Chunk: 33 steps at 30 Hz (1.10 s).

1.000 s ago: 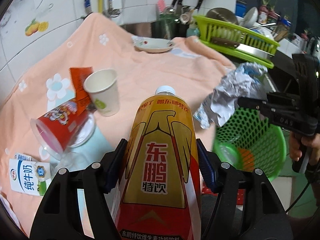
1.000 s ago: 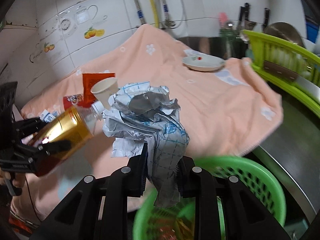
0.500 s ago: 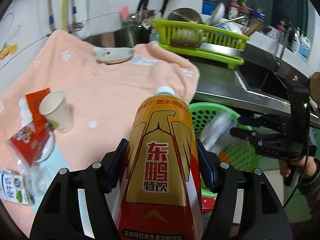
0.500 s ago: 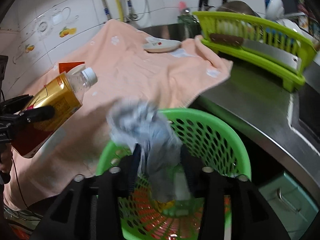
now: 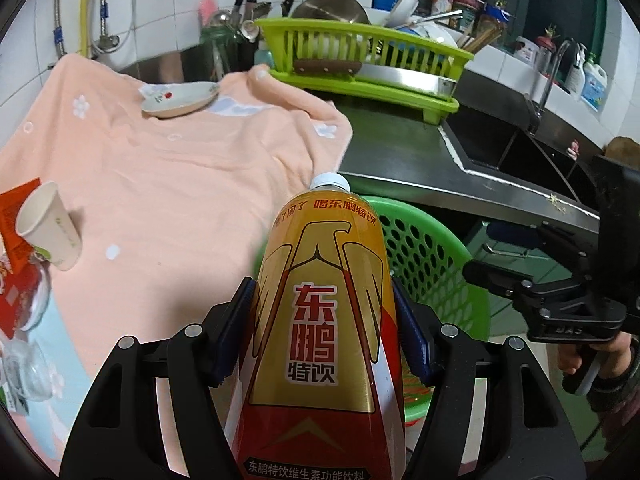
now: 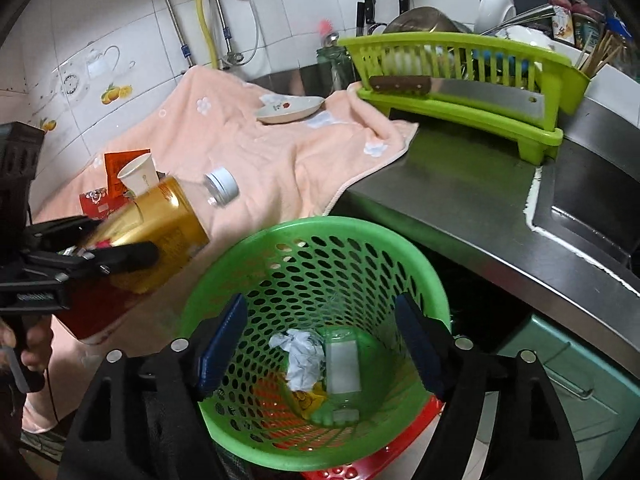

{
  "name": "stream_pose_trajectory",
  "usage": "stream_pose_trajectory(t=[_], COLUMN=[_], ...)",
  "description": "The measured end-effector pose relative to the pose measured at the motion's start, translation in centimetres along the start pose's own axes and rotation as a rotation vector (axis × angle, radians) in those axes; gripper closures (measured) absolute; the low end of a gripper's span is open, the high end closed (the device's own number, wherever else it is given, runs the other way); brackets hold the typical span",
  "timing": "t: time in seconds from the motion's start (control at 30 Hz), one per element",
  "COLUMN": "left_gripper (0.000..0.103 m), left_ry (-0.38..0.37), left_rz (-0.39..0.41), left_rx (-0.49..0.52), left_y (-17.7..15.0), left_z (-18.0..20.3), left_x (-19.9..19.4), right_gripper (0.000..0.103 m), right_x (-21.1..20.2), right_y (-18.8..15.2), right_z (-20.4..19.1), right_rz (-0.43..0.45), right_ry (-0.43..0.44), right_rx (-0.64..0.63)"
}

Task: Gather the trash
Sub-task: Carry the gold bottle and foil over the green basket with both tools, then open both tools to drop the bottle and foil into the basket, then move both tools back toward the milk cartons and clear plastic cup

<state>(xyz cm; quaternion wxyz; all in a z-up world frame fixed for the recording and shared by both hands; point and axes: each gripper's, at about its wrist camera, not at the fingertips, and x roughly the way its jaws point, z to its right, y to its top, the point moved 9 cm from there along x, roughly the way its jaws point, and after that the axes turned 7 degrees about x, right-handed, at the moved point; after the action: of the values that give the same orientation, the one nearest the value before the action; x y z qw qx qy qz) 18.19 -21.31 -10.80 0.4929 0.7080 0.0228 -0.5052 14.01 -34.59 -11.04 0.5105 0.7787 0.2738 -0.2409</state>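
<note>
A gold and red drink bottle (image 5: 324, 280) with a white cap sits between the blue pads of my left gripper (image 5: 322, 292), which is shut on it, beside the green perforated basket (image 5: 420, 240). In the right wrist view the bottle (image 6: 160, 220) hangs tilted at the basket's left. My right gripper (image 6: 320, 308) hovers above the basket (image 6: 312, 224), its jaws opening with nothing between them. The crumpled paper (image 6: 300, 360) lies at the basket's bottom among other trash. A paper cup (image 5: 48, 224), an orange packet (image 5: 16, 208) and a red cup (image 5: 16, 304) lie on the peach towel (image 5: 180, 180).
A small plate (image 5: 180, 98) rests at the towel's far end. A lime dish rack (image 6: 460, 80) with a cleaver stands on the steel counter (image 6: 460, 184), and a sink (image 5: 520, 152) lies to the right. A hand (image 5: 592, 356) holds the right gripper.
My right gripper has opened over the basket and the crumpled paper has dropped from it to the bottom. The left gripper has carried the bottle from over the towel toward the basket.
</note>
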Motion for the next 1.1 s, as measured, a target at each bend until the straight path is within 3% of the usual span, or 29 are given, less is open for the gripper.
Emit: stream_pose_trajectory(t=[0.43,0.7,0.87,1.1], left_gripper=[0.036,0.031,0.031,0.031], left_ry=[-0.011,0.007,0.053,0.157], left_rz=[-0.042,-0.011,0.013,0.016], left_rx=[-0.028,-0.024,-0.034,-0.114], left_y=[-0.5,-0.5,-0.5,-1.8], left_z=[1.0,0.6,-0.7,-5.4], left_x=[2.8,1.6,-0.4,-3.5], right_gripper=[0.026,0.026,0.026,0.025], right_x=[-0.6,-0.7,-0.5,0.3], right_y=[0.1,0.3,0.5,1.0], right_z=[0.2,-0.8,-2.3,-5.9], right_rz=[0.013,0.018,0.016,0.003], right_ry=[-0.001,0.019,0.043,0.093], right_rx=[-0.003,-0.016,-0.036,-0.090])
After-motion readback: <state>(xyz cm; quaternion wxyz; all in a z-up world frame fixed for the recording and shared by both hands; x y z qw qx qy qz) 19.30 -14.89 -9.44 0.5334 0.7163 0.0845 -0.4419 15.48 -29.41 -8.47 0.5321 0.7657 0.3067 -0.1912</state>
